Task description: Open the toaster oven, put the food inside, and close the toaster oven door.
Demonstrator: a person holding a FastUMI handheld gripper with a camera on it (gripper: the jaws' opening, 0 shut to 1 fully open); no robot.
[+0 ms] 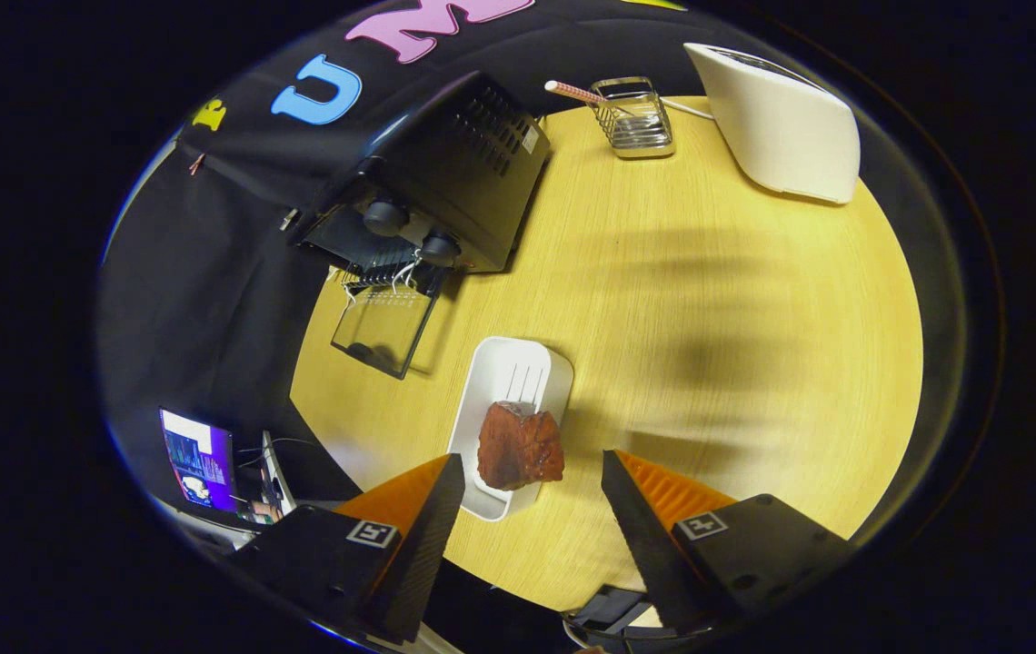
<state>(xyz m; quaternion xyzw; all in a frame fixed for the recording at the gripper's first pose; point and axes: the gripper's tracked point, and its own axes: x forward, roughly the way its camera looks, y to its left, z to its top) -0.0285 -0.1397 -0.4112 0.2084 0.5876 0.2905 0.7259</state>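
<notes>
Gripper (pixel 532 468) fingers spread wide, meat chunk (pixel 520 445) on white tray (pixel 518 368) between tips, toaster oven (pixel 432 191) door open at 11 o'clock

Your gripper (pixel 532 468) is wide open, and the meat (pixel 520 445) on the white tray (pixel 518 368) sits between the fingers, touching neither. The toaster oven (pixel 445 182) stands beyond the tray with its door (pixel 383 329) hanging open toward you, so the way in is free. The wide bare table (pixel 709 300) gives you room. The wire rack (pixel 634 118) and white toaster (pixel 777 123) stand well apart.
</notes>
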